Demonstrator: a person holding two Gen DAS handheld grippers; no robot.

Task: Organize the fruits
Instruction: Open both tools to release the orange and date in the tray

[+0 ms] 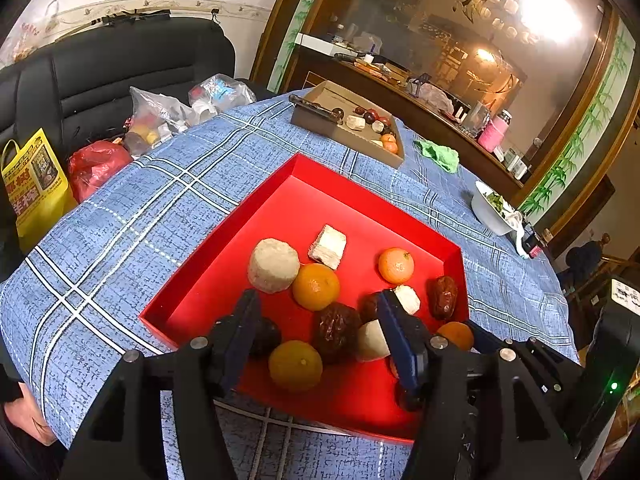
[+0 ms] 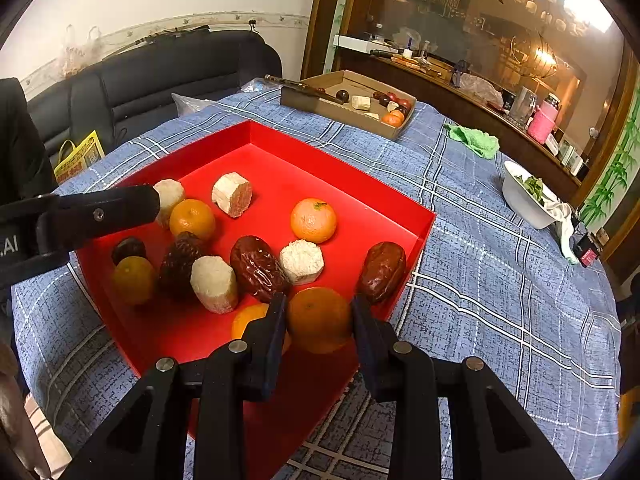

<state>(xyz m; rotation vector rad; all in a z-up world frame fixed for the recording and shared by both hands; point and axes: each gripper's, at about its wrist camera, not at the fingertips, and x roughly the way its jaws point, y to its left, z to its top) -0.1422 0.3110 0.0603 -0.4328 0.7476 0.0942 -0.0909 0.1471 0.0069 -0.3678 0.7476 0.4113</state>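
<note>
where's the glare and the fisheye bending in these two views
Left wrist view: the ceiling light reflected in the mirror blows out white, and the plaid tablecloth lines curve. Right wrist view: milder glare at top right, and the red tray edges bow.

A shallow red tray [image 2: 256, 136] lies on the blue plaid tablecloth and holds mandarins, wrinkled red dates and pale, rough-skinned cut chunks, loosely scattered; 1 mandarin [image 2: 313, 220] sits alone toward the far right, 1 date [image 2: 382, 270] lies against the right wall, and another mandarin [image 2: 319, 319] lies at the near edge. Farther back, an open cardboard box [image 2: 340, 110] holds more dates, mandarins and pale chunks bunched at its right end.
</note>
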